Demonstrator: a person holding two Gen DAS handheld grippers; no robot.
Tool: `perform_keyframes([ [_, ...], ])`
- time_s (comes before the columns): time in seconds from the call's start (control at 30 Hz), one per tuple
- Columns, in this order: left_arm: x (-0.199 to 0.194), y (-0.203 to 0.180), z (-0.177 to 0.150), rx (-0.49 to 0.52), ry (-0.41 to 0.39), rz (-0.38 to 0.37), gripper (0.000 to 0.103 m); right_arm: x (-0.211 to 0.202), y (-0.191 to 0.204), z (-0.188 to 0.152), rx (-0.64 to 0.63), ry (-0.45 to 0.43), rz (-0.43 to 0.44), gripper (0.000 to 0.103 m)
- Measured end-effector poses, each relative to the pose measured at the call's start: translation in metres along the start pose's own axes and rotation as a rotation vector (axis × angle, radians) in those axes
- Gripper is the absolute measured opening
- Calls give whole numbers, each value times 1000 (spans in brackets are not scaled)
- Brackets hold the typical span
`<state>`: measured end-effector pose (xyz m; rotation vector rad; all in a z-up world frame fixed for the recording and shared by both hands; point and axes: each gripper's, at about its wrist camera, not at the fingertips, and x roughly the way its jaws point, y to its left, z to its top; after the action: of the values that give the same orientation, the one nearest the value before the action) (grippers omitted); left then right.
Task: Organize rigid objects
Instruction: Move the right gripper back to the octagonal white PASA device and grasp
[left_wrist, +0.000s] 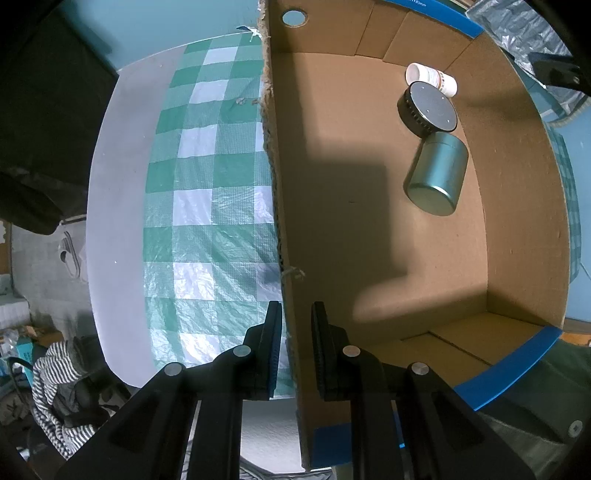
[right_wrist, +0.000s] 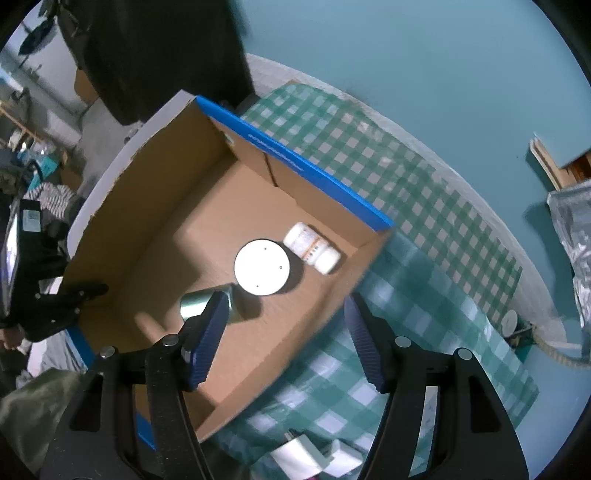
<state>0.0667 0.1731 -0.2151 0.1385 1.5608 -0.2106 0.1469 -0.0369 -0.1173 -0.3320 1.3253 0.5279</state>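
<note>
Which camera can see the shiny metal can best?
The left wrist view shows it best: the metal can lies on its side in the cardboard box, whole and sharp, beside the black round disc. In the right wrist view, a finger of the right gripper hides part of the can.

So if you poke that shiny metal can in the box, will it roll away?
Probably yes: the metal can lies on its side, so it may roll. It looks smooth, perhaps slippery. The black puck beside it might stop it.
</note>
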Motion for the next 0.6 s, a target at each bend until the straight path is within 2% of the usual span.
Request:
perform_keyframes([
  [0.27, 1, -1, 1, -10, 2, 0, 16, -5, -42, -35, 97, 18, -28, 68],
  [0.6, 4, -4, -3, -19, 11, 5, 16, 6, -122, -89, 297, 53, -52, 69],
])
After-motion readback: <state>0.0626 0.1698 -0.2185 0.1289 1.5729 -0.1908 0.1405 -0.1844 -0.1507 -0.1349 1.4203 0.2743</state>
